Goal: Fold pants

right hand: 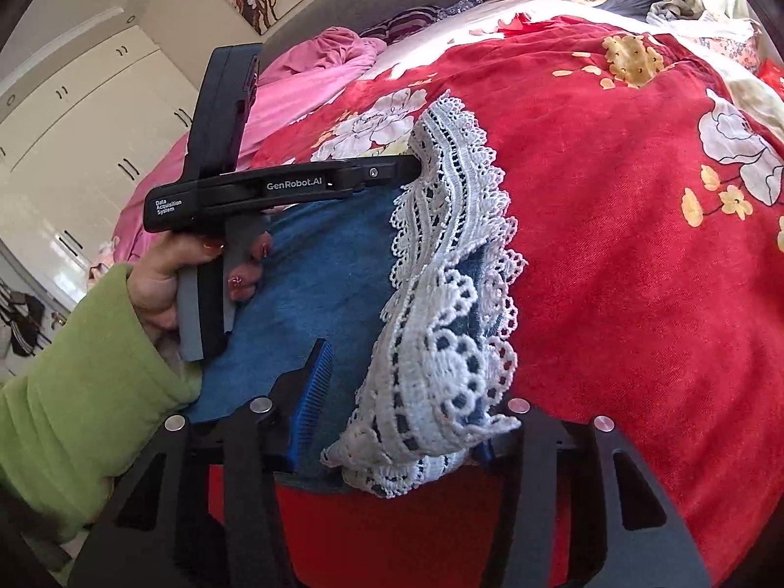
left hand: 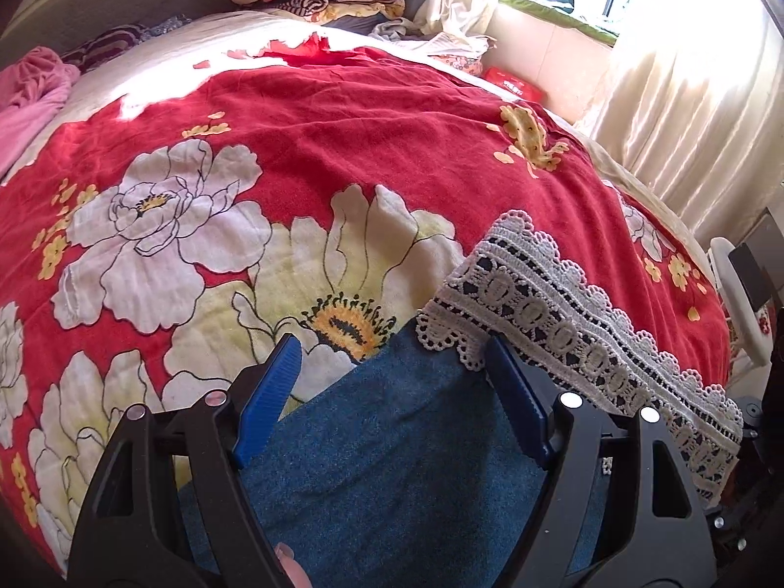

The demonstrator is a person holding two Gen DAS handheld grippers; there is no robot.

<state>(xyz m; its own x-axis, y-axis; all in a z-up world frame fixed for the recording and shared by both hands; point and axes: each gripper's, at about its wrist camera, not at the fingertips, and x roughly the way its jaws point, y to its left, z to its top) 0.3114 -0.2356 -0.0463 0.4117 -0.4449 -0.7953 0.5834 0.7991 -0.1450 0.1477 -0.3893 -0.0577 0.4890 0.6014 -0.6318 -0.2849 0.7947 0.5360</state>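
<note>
Blue denim pants (left hand: 392, 441) with a white lace hem (left hand: 563, 304), spread on a red floral bedspread (left hand: 343, 122). Left gripper (left hand: 392, 392) spread wide over the denim, not pinching. Right gripper (right hand: 397, 411) straddling the bunched lace cuff; firm pinch impossible to confirm. Best secured on both layers, then carried evenly with edges aligned.

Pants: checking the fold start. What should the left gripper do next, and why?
Probably close the left gripper on the pants: its jaws stand open with denim between them, by the lace hem, while the right gripper straddles that hem.
</note>
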